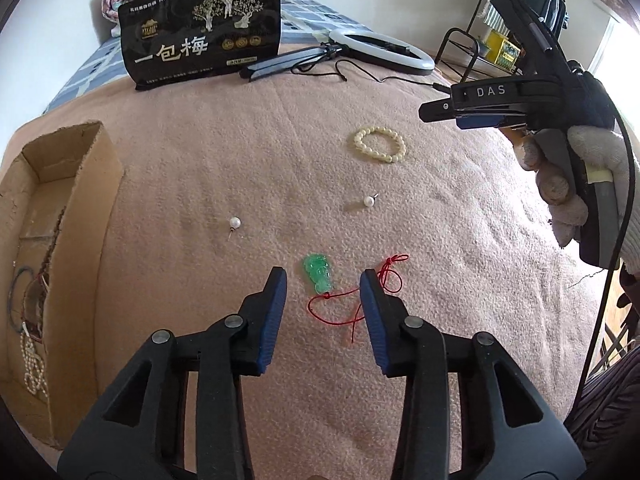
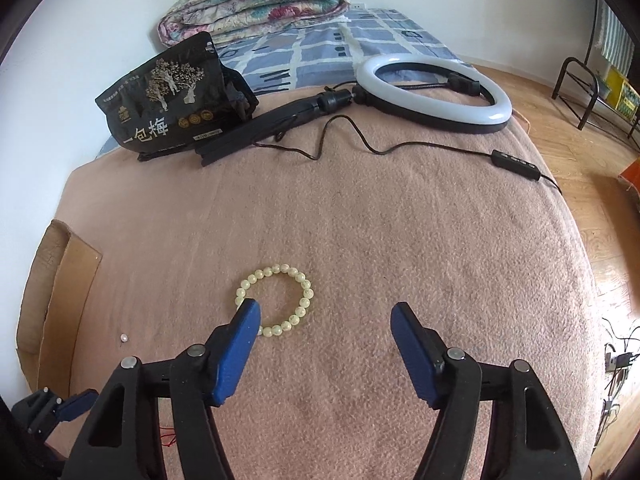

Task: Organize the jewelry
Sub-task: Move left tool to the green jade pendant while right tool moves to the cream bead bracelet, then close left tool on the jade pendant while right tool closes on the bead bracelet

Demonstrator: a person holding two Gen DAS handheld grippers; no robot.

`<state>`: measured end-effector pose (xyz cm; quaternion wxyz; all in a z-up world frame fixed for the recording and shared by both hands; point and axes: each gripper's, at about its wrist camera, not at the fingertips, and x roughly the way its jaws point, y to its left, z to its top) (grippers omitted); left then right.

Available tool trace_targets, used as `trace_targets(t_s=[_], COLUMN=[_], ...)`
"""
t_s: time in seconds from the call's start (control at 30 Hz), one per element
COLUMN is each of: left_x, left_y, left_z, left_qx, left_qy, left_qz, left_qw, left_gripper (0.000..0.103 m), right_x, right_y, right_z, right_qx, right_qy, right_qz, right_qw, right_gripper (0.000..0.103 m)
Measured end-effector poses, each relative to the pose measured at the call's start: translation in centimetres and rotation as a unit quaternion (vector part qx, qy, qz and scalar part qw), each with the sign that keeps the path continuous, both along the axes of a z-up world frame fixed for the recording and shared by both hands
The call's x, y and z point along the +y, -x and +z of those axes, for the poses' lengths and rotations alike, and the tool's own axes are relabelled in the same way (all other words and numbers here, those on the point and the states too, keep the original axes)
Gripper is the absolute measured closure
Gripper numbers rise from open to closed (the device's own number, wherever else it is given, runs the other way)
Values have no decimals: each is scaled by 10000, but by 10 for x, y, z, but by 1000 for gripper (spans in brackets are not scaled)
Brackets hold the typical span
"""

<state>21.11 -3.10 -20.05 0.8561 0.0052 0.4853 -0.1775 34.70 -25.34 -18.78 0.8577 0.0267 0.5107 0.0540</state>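
Note:
A green jade pendant on a red cord lies on the pink blanket between the fingers of my open left gripper. Two pearl earrings lie beyond it. A cream bead bracelet lies farther right; in the right wrist view the bracelet sits just ahead of my open, empty right gripper, with the left finger over its near edge. The right gripper also shows side-on in the left wrist view. A cardboard box at the left holds several necklaces and bangles.
A black snack bag stands at the back. A ring light on a folded tripod, with its cable and remote, lies behind the jewelry. Folded quilts sit at the bed's head. A rack stands on the floor at the right.

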Motion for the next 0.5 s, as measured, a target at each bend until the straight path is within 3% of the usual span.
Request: trace_targets(t_s=[0.33,0.5], left_x=[-10,-11], left_y=[-13,-16], left_z=[-29,-35], left_qx=[282,335], left_qy=[-86,-75], left_qz=[97,94], left_qw=[9995,9994], left_gripper=[67,74], right_x=[4,7], right_y=[-15,-20], right_z=[-21,-30], right_qx=[247,351], right_qy=[-127,-206], right_qz=[104,130], right_qw=[9996,9991], right_gripper=[58,61])
